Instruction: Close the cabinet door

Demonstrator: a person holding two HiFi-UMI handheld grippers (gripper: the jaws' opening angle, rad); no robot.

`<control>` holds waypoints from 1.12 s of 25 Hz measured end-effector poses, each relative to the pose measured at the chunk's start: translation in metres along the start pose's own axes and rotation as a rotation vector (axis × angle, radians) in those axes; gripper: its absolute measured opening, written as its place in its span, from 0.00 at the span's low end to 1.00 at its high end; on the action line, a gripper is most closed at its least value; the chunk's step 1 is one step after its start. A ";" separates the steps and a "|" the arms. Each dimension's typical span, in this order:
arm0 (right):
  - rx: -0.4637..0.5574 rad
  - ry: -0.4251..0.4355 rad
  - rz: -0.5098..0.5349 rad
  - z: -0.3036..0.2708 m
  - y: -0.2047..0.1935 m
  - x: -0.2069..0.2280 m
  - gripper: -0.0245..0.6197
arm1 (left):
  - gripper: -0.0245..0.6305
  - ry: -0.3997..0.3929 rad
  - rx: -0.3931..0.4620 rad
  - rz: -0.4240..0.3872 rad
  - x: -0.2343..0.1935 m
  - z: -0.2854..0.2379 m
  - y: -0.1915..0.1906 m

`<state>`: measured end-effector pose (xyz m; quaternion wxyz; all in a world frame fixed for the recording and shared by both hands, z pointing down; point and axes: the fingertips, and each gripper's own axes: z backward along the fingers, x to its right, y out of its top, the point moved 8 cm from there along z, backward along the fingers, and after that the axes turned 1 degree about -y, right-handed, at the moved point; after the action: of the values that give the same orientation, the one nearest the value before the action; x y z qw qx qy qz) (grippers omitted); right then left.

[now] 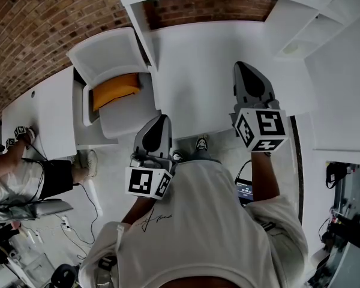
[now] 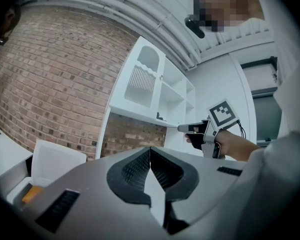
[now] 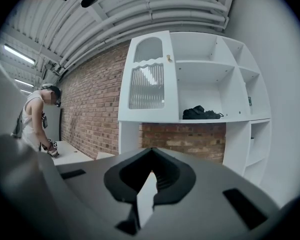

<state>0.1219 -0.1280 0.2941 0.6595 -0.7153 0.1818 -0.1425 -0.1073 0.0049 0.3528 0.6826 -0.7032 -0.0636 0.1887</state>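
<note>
The white wall cabinet (image 3: 210, 79) has a door (image 3: 147, 79) with a ribbed glass panel, an arched top and a small knob (image 3: 167, 58). The door lies flat against the cabinet's left column; the other compartments are open shelves. The left gripper view shows the same door (image 2: 142, 76) from the side. My left gripper (image 1: 162, 119) is shut and empty over the desk's front edge. Further in over the desk, my right gripper (image 1: 239, 66) is also shut with nothing in it. Both are well short of the cabinet. The right gripper (image 2: 182, 128) also shows in the left gripper view.
A white desk (image 1: 198, 71) runs under the cabinet against a brick wall (image 3: 97, 109). A white chair with an orange cushion (image 1: 114, 89) stands to the left. A dark bundle (image 3: 202, 113) lies on an open shelf. Another person (image 1: 24, 173) works at a side desk (image 1: 42, 113).
</note>
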 end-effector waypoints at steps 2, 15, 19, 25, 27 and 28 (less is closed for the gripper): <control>-0.017 -0.005 0.006 0.004 -0.005 -0.005 0.07 | 0.06 -0.006 -0.003 0.002 -0.002 0.003 -0.001; -0.108 -0.017 -0.050 0.033 -0.034 -0.037 0.07 | 0.06 -0.019 -0.068 -0.048 -0.017 0.018 -0.015; -0.151 0.008 -0.048 0.041 -0.044 -0.050 0.07 | 0.06 0.001 -0.083 -0.065 -0.021 0.020 -0.015; -0.231 0.038 -0.080 0.053 -0.065 -0.066 0.07 | 0.06 0.015 -0.083 -0.058 -0.028 0.024 -0.020; -0.254 0.045 -0.090 0.058 -0.070 -0.070 0.07 | 0.06 0.026 -0.084 -0.053 -0.032 0.024 -0.021; -0.264 0.048 -0.092 0.060 -0.071 -0.073 0.07 | 0.06 0.030 -0.086 -0.052 -0.033 0.024 -0.021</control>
<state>0.0887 -0.0378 0.3624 0.5478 -0.7999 0.1815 -0.1645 -0.1432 0.0173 0.3796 0.6573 -0.7327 -0.0795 0.1573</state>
